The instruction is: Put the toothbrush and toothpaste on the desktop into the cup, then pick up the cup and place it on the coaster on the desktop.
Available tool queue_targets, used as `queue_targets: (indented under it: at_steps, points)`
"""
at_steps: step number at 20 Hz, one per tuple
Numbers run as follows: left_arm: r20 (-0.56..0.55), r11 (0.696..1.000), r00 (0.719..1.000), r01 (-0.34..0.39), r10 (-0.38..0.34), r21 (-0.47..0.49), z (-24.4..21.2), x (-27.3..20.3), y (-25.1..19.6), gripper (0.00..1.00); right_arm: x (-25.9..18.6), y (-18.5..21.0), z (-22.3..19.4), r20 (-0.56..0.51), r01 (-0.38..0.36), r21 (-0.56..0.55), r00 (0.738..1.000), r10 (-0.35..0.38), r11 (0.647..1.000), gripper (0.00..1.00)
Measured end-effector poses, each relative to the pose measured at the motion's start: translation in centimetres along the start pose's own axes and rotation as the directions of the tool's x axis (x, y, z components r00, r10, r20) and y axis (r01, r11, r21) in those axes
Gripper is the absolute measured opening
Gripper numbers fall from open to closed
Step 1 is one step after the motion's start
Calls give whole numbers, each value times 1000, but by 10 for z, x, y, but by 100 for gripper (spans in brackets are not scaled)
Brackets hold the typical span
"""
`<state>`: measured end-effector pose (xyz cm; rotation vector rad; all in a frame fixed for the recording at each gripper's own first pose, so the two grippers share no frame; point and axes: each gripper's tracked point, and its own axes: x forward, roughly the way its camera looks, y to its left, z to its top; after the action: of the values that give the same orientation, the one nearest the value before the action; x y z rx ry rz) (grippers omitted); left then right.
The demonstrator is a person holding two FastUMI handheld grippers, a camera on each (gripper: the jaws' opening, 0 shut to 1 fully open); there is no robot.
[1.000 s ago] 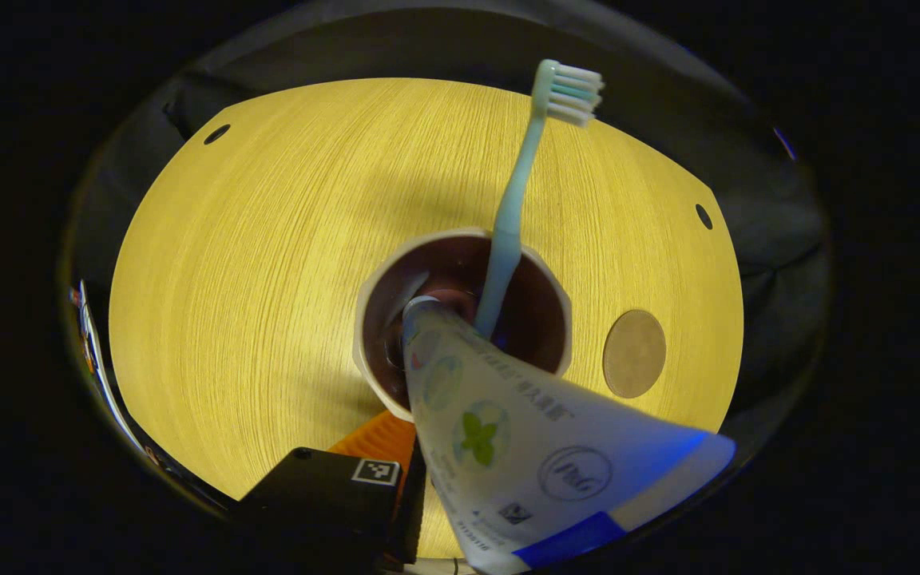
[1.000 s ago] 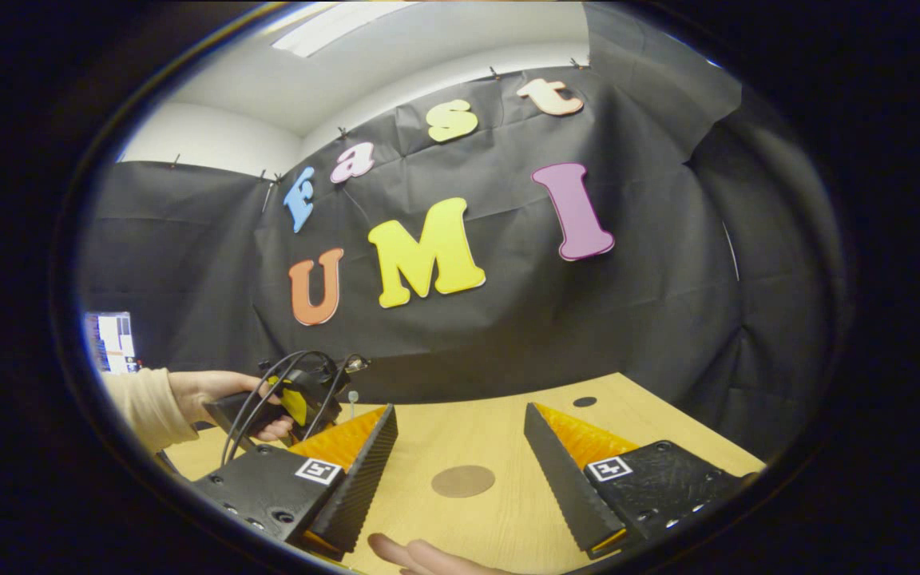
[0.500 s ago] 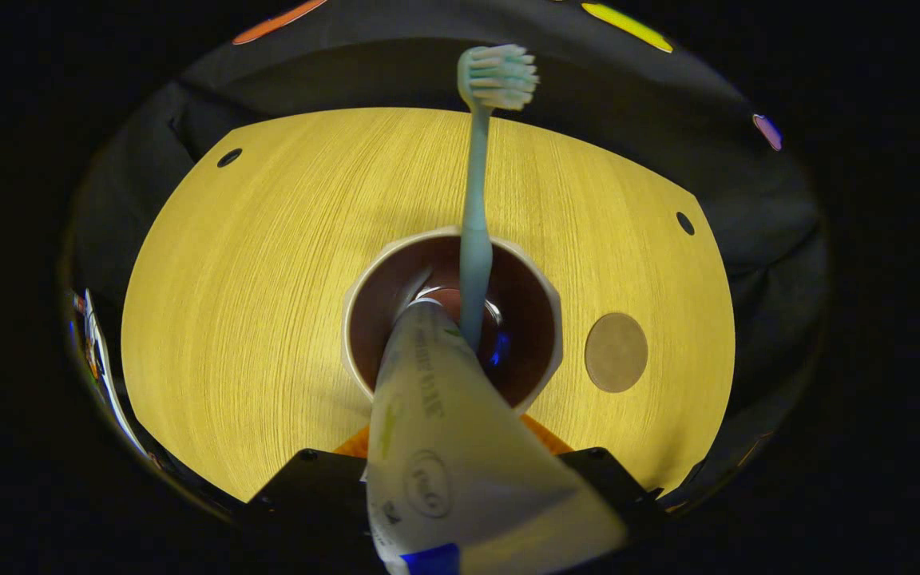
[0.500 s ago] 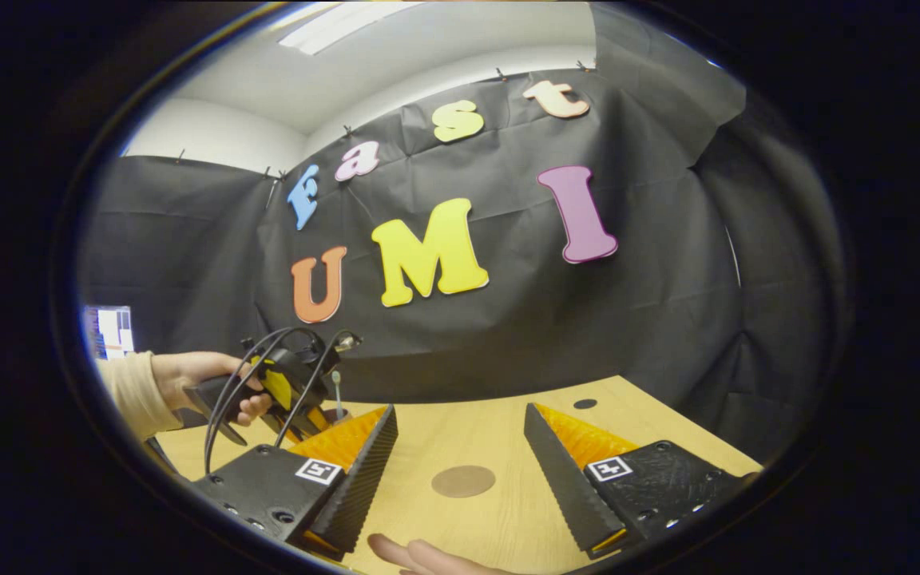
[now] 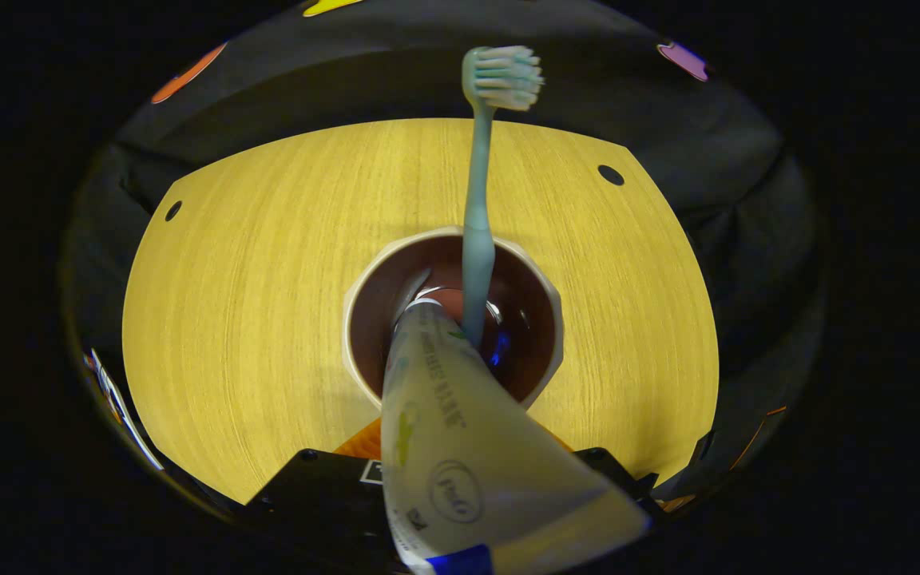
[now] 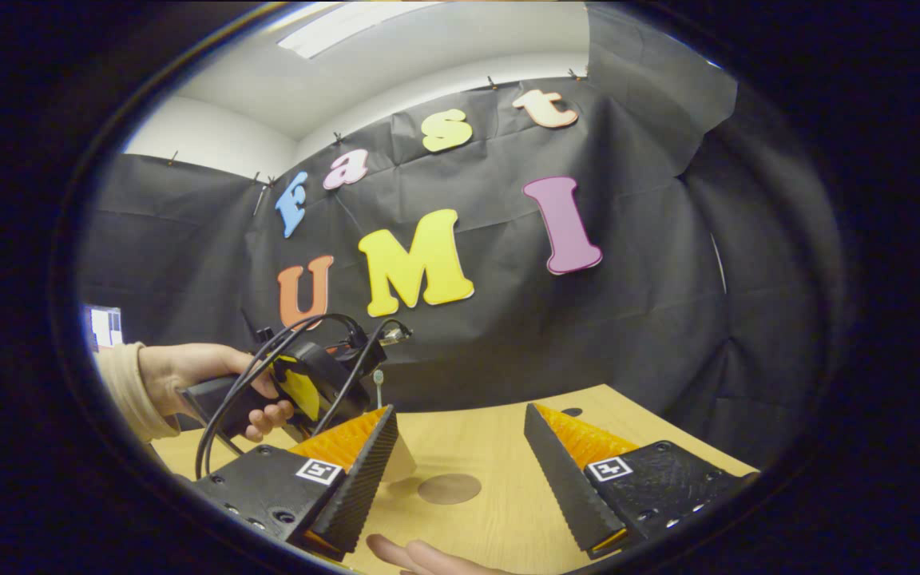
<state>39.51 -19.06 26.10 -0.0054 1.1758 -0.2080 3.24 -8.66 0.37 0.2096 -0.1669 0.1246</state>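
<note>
In the left gripper view, the toothbrush (image 5: 477, 216) stands in the cup (image 5: 364, 287), bristles up, leaning on the far rim. The toothpaste (image 5: 460, 447) has its cap end down inside the cup, its flat tail rising toward the camera. So both items look loaded, and what is left is carrying the cup to the coaster. The left gripper (image 5: 460, 471) sits low at the cup's near side; the tube hides its fingers, so I cannot tell how the jaws stand or whether they grip the cup. The tube carries a round logo and a line of print, too distorted to read reliably.

In the right gripper view, the right gripper (image 6: 460, 467) hovers with jaws wide and empty over the desktop (image 6: 500, 511). The coaster (image 6: 449, 488) lies bare between its fingers. Farther off, a hand (image 6: 204, 383) holds the other gripper.
</note>
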Motion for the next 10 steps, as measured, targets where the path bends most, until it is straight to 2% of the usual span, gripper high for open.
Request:
queue_targets:
  at_steps: [3, 4, 5, 6, 7, 10]
  points:
    - [-18, 998, 1000, 1, 0, 60, 61, -20, -30, 34, -1, -12, 6, 12, 22, 31, 1000, -22, 999, 95]
    - [-34, 997, 999, -4, 7, 82, 82, -29, -37, 34, 0, -17, 7, 12, 28, 45, 1000, -28, 999, 92]
    - [-40, 995, 999, -7, 11, 99, 104, -38, -42, 34, 0, -20, 9, 11, 31, 58, 999, -31, 998, 95]
    - [-41, 994, 999, -11, 16, 106, 128, -48, -45, 34, 1, -23, 8, 8, 35, 70, 999, -36, 997, 92]
    - [-35, 993, 999, -21, 25, 115, 154, -58, -45, 36, 2, -25, 9, 5, 37, 81, 999, -38, 996, 95]
    - [-34, 993, 999, -24, 28, 116, 159, -60, -45, 37, 4, -26, 4, -16, 32, 103, 999, -30, 994, 95]
